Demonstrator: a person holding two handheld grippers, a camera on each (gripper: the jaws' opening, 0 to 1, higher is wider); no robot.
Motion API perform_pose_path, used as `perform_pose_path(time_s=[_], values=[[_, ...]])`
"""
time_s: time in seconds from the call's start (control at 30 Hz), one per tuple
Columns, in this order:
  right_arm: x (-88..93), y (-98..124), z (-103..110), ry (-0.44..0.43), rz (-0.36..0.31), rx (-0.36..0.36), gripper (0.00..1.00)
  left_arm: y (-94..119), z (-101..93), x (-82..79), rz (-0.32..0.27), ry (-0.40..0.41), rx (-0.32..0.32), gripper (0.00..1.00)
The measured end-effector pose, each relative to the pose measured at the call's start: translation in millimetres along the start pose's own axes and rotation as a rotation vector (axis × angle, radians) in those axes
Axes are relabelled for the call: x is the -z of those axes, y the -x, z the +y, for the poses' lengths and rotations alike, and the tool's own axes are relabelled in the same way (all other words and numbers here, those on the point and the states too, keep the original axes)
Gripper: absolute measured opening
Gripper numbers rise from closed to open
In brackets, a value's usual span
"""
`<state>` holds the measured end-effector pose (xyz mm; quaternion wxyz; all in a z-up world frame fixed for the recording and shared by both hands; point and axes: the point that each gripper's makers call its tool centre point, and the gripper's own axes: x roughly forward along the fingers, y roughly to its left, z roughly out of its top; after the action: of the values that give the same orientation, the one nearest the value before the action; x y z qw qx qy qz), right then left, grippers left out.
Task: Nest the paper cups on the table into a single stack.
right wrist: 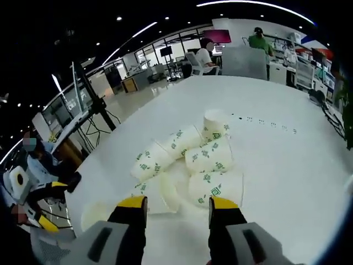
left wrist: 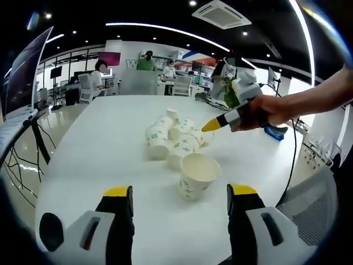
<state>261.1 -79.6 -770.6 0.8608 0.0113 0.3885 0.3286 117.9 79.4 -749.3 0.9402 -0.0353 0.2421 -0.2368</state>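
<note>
Several paper cups (left wrist: 172,139) lie in a bunch on the white table (left wrist: 99,143), near its middle. I count about seven in my left gripper view, most tipped on their sides and touching one another. One open cup (left wrist: 197,175) sits at the near edge of the bunch, leaning, with its mouth facing up toward me.

My left gripper (left wrist: 180,200) hangs over the table just short of that open cup. Its two yellow-tipped jaws are spread wide apart, and nothing is between them.

In that same view a hand (left wrist: 263,111) comes in from the right, gripping my right gripper (left wrist: 211,125). Its yellow tip is right at the far side of the bunch.

In my right gripper view, the right gripper (right wrist: 177,203) is right over the cups (right wrist: 187,160). Its jaws are apart, with the near cups showing in the gap. I cannot tell if they touch a cup. The cups have green marks on them.

People sit and stand at desks far behind the table.
</note>
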Motion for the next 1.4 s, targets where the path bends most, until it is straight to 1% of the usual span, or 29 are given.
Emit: perform_pose_path(time_s=[0.03,0.2,0.27,0.37,0.43,0.47,0.57,0.67,0.77,0.8,0.87,1.0,1.1,1.4], values=[[-0.3,-2.1,4.5,0.003,0.004,-0.021,0.43,-0.1,-0.1,0.0,0.000,0.000,0.000,0.68],[-5.5,-20.4,6.5,0.017,0.030,-0.082,0.42,0.2,-1.2,-0.5,0.001,0.002,-0.001,0.67],[-3.9,-21.9,12.0,0.014,0.043,-0.117,0.41,0.1,-1.2,-0.4,0.002,0.002,-0.002,0.67],[-2.4,-26.5,16.8,0.027,0.063,-0.137,0.41,-0.4,0.3,0.7,0.003,0.005,-0.003,0.67],[-4.6,-30.9,18.8,0.037,0.080,-0.153,0.40,-0.6,1.7,1.3,0.004,0.006,-0.006,0.67],[-1.7,-32.6,20.3,0.042,0.092,-0.163,0.40,-0.7,1.9,1.4,0.004,0.008,-0.006,0.67],[-0.5,-42.1,18.7,0.061,0.112,-0.171,0.40,-0.8,1.9,2.4,0.006,0.009,-0.006,0.66],[3.7,-41.1,21.9,0.070,0.123,-0.187,0.38,-1.0,3.0,2.9,0.008,0.010,-0.007,0.66],[7.7,-44.9,23.1,0.071,0.141,-0.204,0.35,-1.2,2.5,3.3,0.012,0.011,-0.006,0.65],[7.2,-48.1,23.3,0.071,0.145,-0.208,0.35,-1.2,2.3,3.4,0.013,0.012,-0.006,0.65],[7.3,-46.2,25.5,0.073,0.149,-0.218,0.33,-1.5,2.4,3.8,0.015,0.011,-0.007,0.65],[12.9,-51.7,23.8,0.072,0.159,-0.228,0.27,-1.7,2.9,4.9,0.019,0.013,-0.006,0.64],[12.8,-50.0,25.0,0.068,0.158,-0.237,0.22,-2.3,2.7,5.2,0.022,0.013,-0.006,0.64],[13.9,-45.4,30.7,0.061,0.144,-0.259,0.14,-2.2,0.9,5.7,0.027,0.011,-0.002,0.63]])
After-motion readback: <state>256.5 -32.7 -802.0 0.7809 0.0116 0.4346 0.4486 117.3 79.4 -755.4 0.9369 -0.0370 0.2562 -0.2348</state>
